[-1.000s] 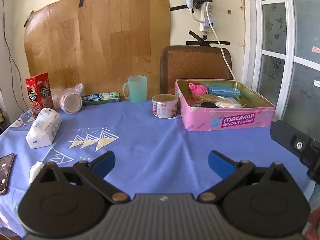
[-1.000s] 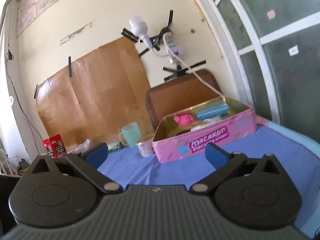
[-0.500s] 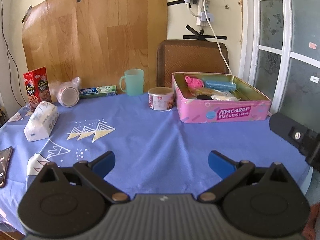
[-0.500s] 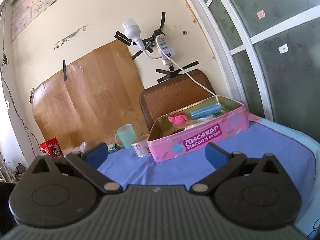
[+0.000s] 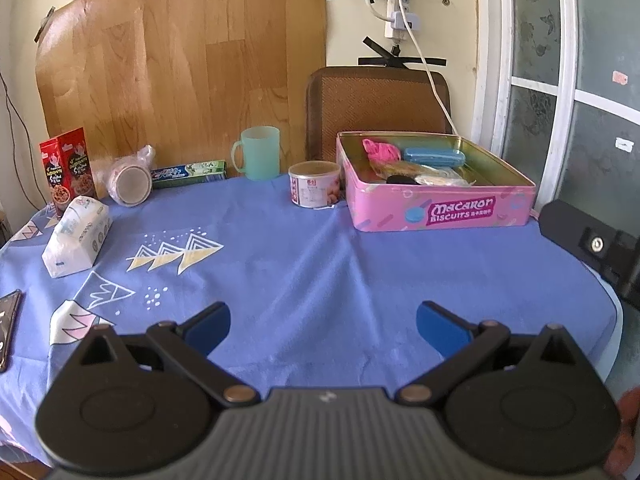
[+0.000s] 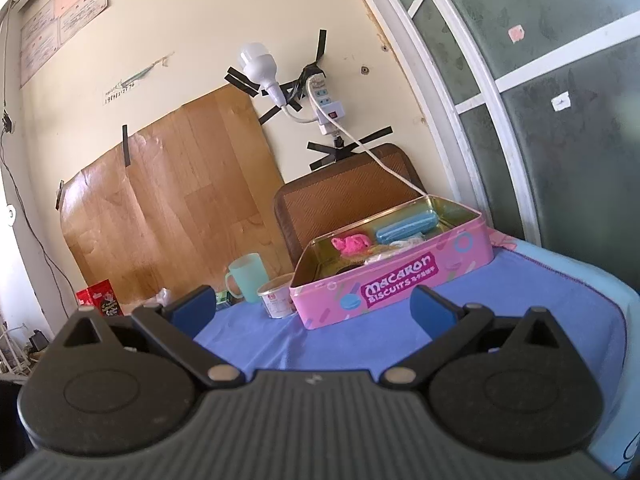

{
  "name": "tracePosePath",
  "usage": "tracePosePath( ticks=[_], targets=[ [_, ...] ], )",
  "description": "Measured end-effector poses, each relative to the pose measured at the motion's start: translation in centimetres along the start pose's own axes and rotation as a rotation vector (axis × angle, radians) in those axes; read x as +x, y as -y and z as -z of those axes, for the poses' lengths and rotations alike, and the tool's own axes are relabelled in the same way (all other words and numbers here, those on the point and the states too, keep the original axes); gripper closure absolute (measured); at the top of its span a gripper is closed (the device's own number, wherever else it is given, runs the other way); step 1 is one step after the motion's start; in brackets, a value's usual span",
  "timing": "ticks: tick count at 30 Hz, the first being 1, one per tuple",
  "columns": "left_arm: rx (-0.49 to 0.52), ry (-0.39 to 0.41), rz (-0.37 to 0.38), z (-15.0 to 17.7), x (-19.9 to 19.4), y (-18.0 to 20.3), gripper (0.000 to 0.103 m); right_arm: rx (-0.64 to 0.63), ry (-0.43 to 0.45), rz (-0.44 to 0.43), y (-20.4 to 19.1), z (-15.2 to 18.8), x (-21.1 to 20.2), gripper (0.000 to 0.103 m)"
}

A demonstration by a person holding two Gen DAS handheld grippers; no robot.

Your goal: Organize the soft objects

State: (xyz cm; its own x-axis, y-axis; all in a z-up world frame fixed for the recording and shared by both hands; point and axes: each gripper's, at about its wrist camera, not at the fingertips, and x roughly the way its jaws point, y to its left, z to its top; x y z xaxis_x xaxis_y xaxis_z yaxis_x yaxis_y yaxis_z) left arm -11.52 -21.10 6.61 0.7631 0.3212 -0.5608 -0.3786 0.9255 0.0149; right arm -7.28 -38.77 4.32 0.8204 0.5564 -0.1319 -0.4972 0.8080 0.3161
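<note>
A pink "Macaron Biscuits" tin (image 5: 440, 210) stands open at the back right of the blue tablecloth; it also shows in the right wrist view (image 6: 400, 280). Inside lie a pink soft item (image 5: 380, 150), a blue oblong case (image 5: 434, 157), a brown piece, a black piece and a pale packet. A white tissue pack (image 5: 76, 236) lies at the left. My left gripper (image 5: 323, 326) is open and empty above the near table. My right gripper (image 6: 312, 306) is open and empty, held back from the tin; part of its body (image 5: 592, 246) shows in the left wrist view.
At the back stand a green mug (image 5: 260, 152), a small tin can (image 5: 316, 188), a toothpaste box (image 5: 188, 173), a bagged roll (image 5: 130, 180) and a red snack box (image 5: 68, 168). A phone (image 5: 8, 324) lies at the left edge. A brown chair (image 5: 376, 104) stands behind the table.
Both grippers have drawn back and tilted a little; the tin and the table objects look slightly farther away. Both stay open. Nothing on the table has moved.
</note>
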Motion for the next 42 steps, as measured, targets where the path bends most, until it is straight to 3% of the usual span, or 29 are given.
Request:
tracePosePath(
  ticks=[34,42],
  targets=[
    [0.018,-0.027,0.010,0.5,-0.1,-0.7,0.000,-0.031,-0.026,-0.001,-1.4,0.4,-0.1,0.000],
    [0.005,-0.034,-0.019,0.8,0.4,-1.2,0.000,-0.035,-0.042,-0.009,-1.4,0.6,0.1,0.000]
  ],
)
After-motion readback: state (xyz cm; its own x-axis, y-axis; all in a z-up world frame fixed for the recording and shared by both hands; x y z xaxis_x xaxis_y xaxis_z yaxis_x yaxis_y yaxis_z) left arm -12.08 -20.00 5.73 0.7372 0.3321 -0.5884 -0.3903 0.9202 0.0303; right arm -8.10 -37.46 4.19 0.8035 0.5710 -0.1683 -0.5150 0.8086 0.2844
